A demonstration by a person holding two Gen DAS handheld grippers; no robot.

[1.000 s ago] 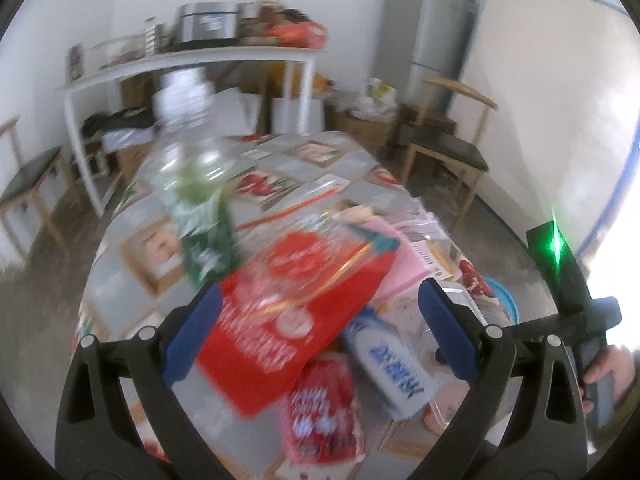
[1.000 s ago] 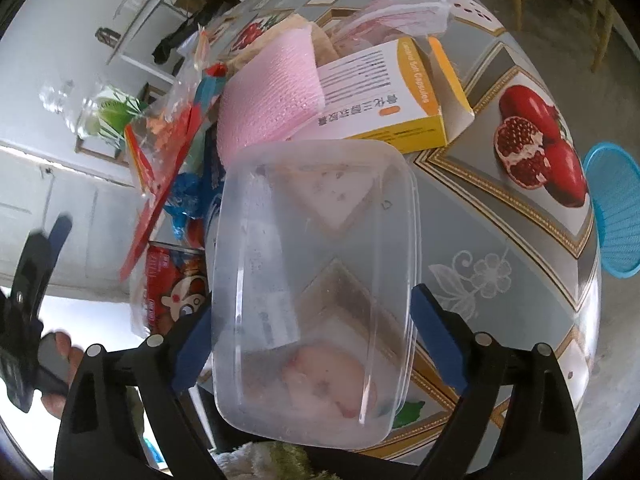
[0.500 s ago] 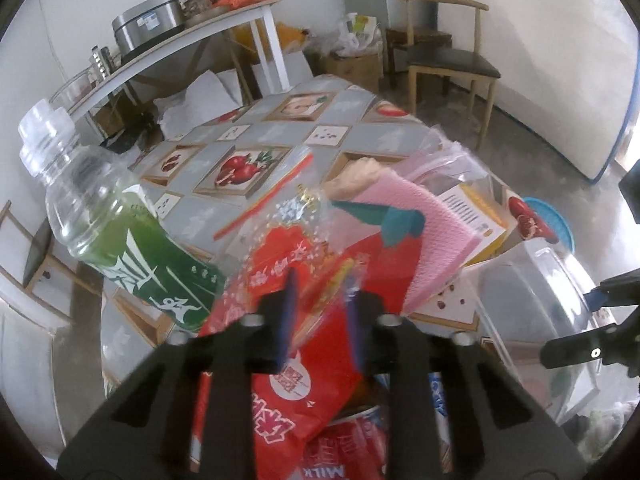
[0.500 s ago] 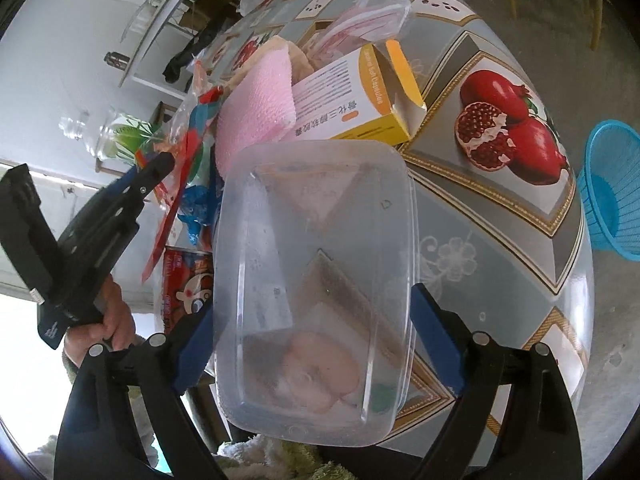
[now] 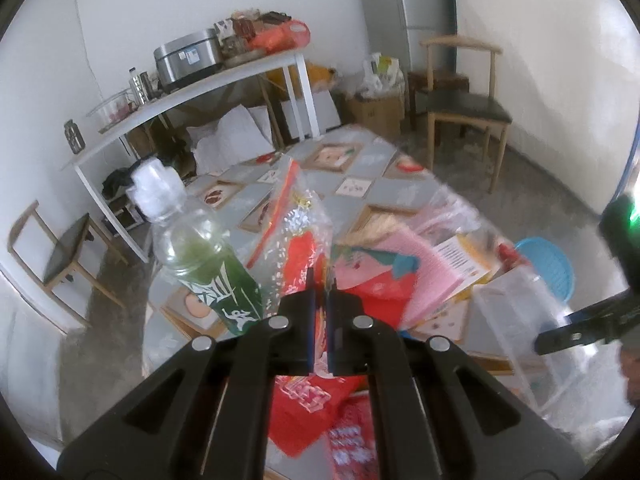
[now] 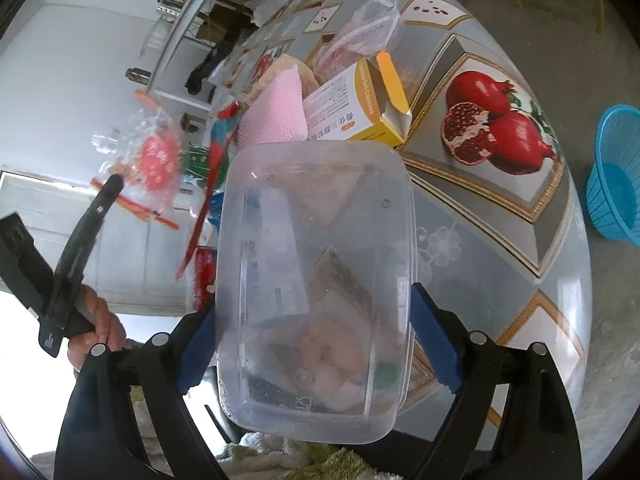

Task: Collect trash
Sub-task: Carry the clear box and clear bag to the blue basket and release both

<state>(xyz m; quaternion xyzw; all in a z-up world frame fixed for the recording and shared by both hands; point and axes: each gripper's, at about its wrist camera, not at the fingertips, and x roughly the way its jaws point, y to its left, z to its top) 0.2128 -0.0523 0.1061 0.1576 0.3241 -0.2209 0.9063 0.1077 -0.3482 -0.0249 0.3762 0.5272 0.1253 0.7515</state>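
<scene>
My left gripper (image 5: 320,292) is shut on a clear plastic bag with red print (image 5: 298,236) and holds it up above the table; the bag also shows in the right wrist view (image 6: 154,160), lifted at the tip of the left gripper (image 6: 112,184). My right gripper (image 6: 312,344) is shut on a clear plastic container (image 6: 316,280), holding it by its sides over the table edge; the container also shows in the left wrist view (image 5: 532,320). A green drink bottle (image 5: 200,256) stands left of the bag.
On the patterned table (image 6: 500,200) lie a pink cloth (image 6: 276,116), a yellow-and-white box (image 6: 356,100), a red packet (image 5: 304,404) and a crumpled clear wrapper (image 6: 360,28). A blue basket (image 6: 616,176) sits on the floor. Chairs (image 5: 464,104) and a white shelf (image 5: 192,96) stand beyond.
My left gripper went from open over the pile to shut on the clear red-printed bag and has lifted it. My right gripper kept hold of the container, shifting only slightly.
</scene>
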